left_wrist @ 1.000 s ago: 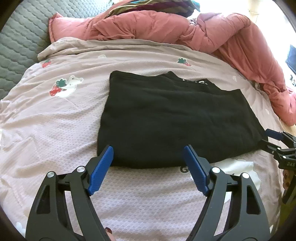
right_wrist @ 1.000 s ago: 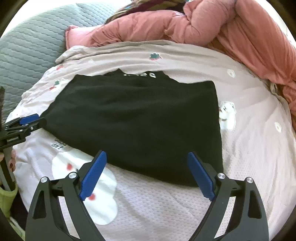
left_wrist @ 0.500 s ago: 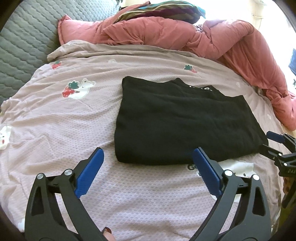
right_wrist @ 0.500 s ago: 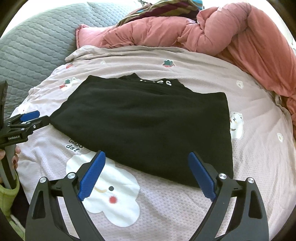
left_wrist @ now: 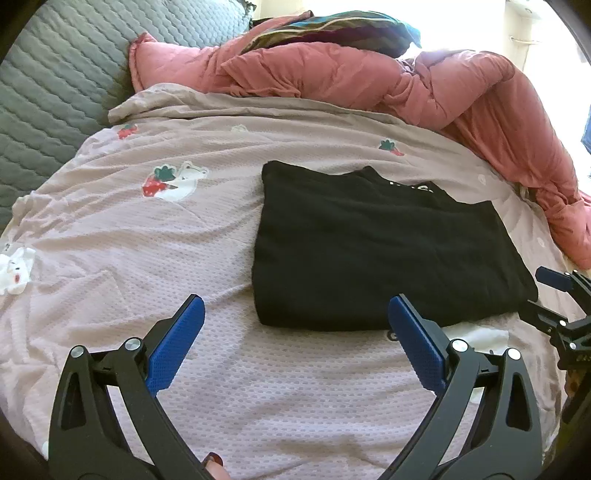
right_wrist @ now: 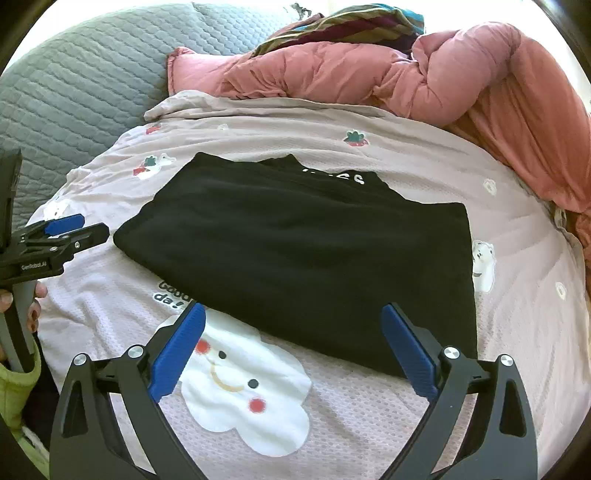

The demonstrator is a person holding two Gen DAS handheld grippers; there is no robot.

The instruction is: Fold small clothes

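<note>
A black garment (left_wrist: 369,251) (right_wrist: 303,251) lies folded into a flat rectangle on the lilac bedsheet (left_wrist: 147,258), with white lettering showing at its far edge. My left gripper (left_wrist: 295,301) hangs open just short of the garment's near left corner, nothing between its blue pads. It also shows at the left edge of the right wrist view (right_wrist: 62,232). My right gripper (right_wrist: 293,308) hovers over the garment's near edge, its jaws opening and empty. Its tips (left_wrist: 554,295) sit beside the garment's right corner.
A bunched pink duvet (left_wrist: 406,81) runs along the far and right sides of the bed. A striped cloth (left_wrist: 332,29) lies on top of it. A grey quilted cushion (left_wrist: 55,74) fills the far left. The sheet has cartoon prints, including a white cloud (right_wrist: 240,387).
Both grippers have drawn back and up from the garment's near edge. The left jaws have spread wider. The garment stays flat where it was.
</note>
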